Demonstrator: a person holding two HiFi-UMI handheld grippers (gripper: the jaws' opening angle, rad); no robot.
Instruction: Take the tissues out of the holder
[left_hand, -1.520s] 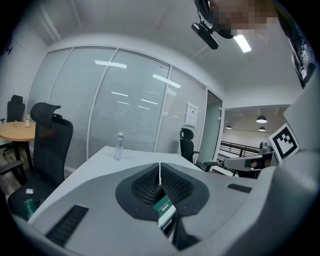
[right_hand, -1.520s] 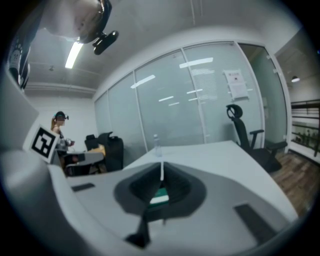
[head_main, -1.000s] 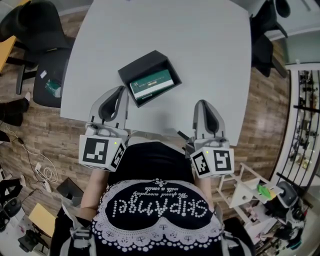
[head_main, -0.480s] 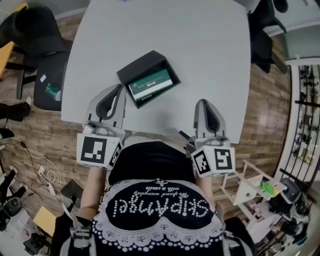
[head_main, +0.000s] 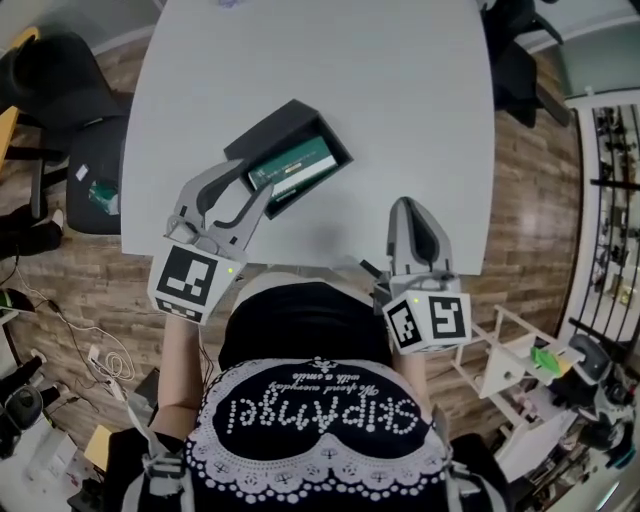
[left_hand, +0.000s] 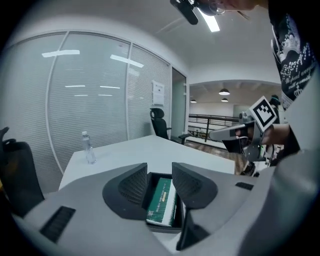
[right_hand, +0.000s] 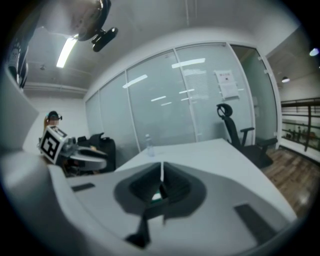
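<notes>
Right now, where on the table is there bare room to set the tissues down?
Bare: the table right of the holder, out to its right edge, and the far stretch toward the bottle. Crowded: near-left corner, around the holder.

**Inspector:** Bearing surface?

**Operator:** One light grey tabletop (head_main: 400, 120) in front of me, plain and smooth, with rounded corners.

**Inspector:** Items resting directly on it?

**Operator:** I count two. The first is a black holder (head_main: 270, 130), open at the top. It sits on the left half toward my near edge, turned askew to the edges. The second is a clear water bottle (left_hand: 89, 148), standing upright near the far end.

**Inspector:** Relation between them?

**Operator:** Well apart, not touching.
</notes>
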